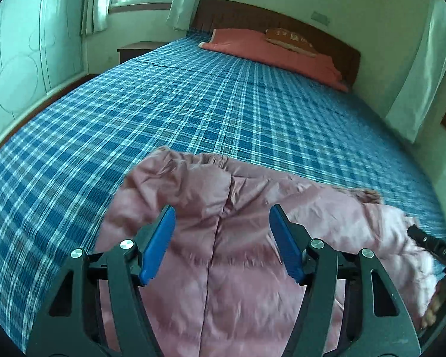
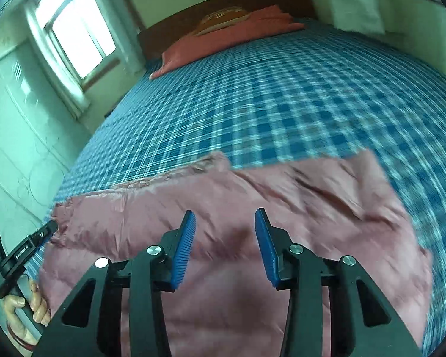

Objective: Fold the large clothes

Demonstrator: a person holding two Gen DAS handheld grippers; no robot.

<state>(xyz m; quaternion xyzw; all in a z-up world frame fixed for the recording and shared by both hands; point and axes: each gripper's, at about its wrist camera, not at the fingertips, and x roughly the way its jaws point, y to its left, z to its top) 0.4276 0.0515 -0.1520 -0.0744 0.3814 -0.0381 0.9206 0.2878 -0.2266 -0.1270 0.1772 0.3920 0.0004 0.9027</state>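
Note:
A pink padded jacket [image 1: 223, 253] lies crumpled on the near end of a bed, with a seam running down its middle. My left gripper [image 1: 222, 208] hovers over it, open, its blue pads apart and nothing pinched between them. The right gripper's black body [image 1: 431, 245] shows at the right edge, over a paler part of the jacket. In the right wrist view the jacket [image 2: 238, 196] spreads wide and flatter. My right gripper [image 2: 225, 211] is open above it, with only cloth below the gap. The left gripper's body [image 2: 23, 250] and a hand [image 2: 23, 306] sit at the jacket's left edge.
The bed has a blue plaid sheet [image 1: 193, 104], a red-pink pillow [image 1: 270, 50] with a small brown cushion [image 1: 291, 41], and a dark wooden headboard [image 1: 282, 20]. A window [image 2: 77, 29] with curtains and a pale wardrobe [image 1: 23, 53] stand on the left. A nightstand [image 1: 136, 49] is by the bed.

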